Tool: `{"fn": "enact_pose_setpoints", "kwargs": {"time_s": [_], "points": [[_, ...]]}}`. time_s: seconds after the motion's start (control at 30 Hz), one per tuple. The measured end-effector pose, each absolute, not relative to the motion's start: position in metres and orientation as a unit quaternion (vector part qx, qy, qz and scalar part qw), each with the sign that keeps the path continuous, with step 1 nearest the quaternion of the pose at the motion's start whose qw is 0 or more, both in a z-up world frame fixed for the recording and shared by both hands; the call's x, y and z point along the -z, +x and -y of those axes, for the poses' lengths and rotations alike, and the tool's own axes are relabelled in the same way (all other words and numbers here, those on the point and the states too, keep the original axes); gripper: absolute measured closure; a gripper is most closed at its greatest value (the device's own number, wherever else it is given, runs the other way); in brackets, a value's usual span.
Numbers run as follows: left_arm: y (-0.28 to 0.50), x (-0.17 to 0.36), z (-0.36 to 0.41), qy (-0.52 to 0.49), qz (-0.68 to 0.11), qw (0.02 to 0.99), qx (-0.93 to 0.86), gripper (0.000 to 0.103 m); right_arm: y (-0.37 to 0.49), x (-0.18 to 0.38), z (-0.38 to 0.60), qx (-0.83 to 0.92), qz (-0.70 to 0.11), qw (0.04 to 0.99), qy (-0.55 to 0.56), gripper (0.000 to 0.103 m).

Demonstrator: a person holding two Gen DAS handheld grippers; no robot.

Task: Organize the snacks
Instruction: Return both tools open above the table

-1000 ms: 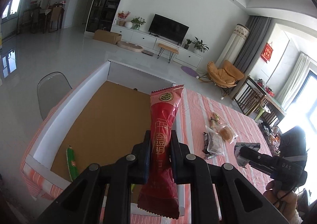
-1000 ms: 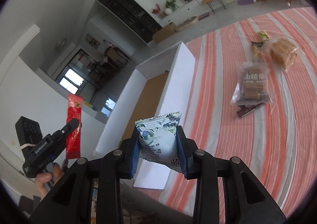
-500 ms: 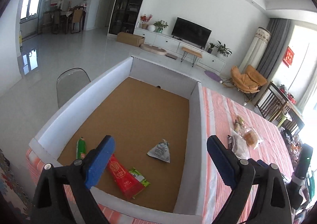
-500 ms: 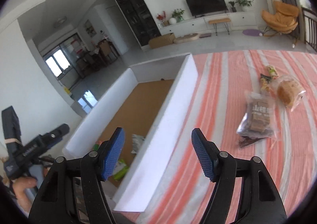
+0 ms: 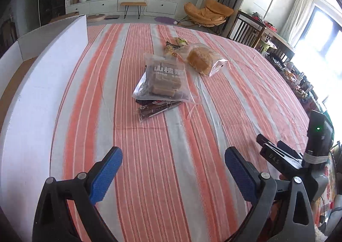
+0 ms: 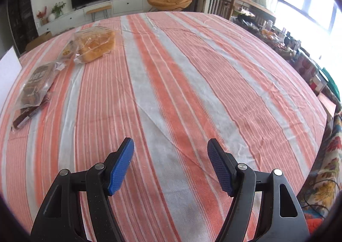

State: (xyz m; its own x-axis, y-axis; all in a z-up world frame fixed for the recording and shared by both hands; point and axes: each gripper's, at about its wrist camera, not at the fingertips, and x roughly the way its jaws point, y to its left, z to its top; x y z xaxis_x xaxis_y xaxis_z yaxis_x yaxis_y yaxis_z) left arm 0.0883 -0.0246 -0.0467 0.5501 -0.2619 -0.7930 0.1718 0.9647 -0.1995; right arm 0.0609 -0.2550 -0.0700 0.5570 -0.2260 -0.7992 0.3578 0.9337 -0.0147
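On the striped tablecloth [image 5: 149, 167] lie a clear bag of brown bars [image 5: 164, 79], a dark wrapper [image 5: 158, 109] under its near edge, a bagged bread loaf [image 5: 202, 59] and small packets [image 5: 175, 44] behind. My left gripper [image 5: 173, 152] hovers well short of them, its jaws opening with nothing between. My right gripper [image 6: 170, 142] is open and empty over bare cloth. In its view the bar bag [image 6: 35, 86], the wrapper [image 6: 27, 114] and the bread [image 6: 96, 46] lie far to the left. The white box wall [image 5: 42, 83] runs along the left.
The right gripper's black body [image 5: 282, 154] shows at the right edge of the left wrist view. The table's right edge [image 6: 325, 113] drops to a floral cloth [image 6: 327, 173]. A cluttered side table [image 6: 288, 43] and wooden chairs [image 6: 220, 4] stand beyond.
The left gripper let go of the red packet and the right of the white floral packet; both opened. Both swung right and down, from the box to over the striped cloth.
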Motion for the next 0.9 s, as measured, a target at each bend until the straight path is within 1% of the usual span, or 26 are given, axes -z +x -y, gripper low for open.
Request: {"fn": "enact_pose_setpoints", "kwargs": {"time_s": [0.1,0.13,0.23,0.27,0.3,0.43,0.47,0.5,0.9], "points": [[0.102,0.075,0.025,-0.003,-0.458,0.885,0.085,0.008,0.065,0.075,0.260,0.178,-0.443,0.875,0.077,0.028],[0.106,0.081,0.023,0.006,-0.460,0.885,0.078,0.008,0.065,0.075,0.262,0.181,-0.443,0.874,0.082,0.024],[0.112,0.097,0.016,0.019,-0.466,0.882,0.068,0.008,0.066,0.075,0.260,0.179,-0.441,0.875,0.085,0.021],[0.111,0.104,0.015,0.020,-0.471,0.879,0.069,0.006,0.066,0.077,0.259,0.177,-0.440,0.876,0.085,0.020],[0.106,0.104,0.017,0.031,-0.455,0.888,0.066,0.007,0.067,0.078,0.259,0.174,-0.439,0.877,0.086,0.017],[0.104,0.100,0.019,0.037,-0.453,0.888,0.070,0.006,0.066,0.082,0.257,0.172,-0.438,0.878,0.084,0.012],[0.105,0.100,0.018,0.032,-0.455,0.887,0.071,0.004,0.067,0.082,0.257,0.173,-0.437,0.879,0.084,0.011],[0.107,0.101,0.017,0.029,-0.458,0.886,0.071,0.001,0.067,0.082,0.257,0.175,-0.435,0.879,0.083,0.010],[0.108,0.104,0.018,0.031,-0.459,0.885,0.072,0.000,0.068,0.082,0.256,0.176,-0.435,0.879,0.083,0.010]]}}
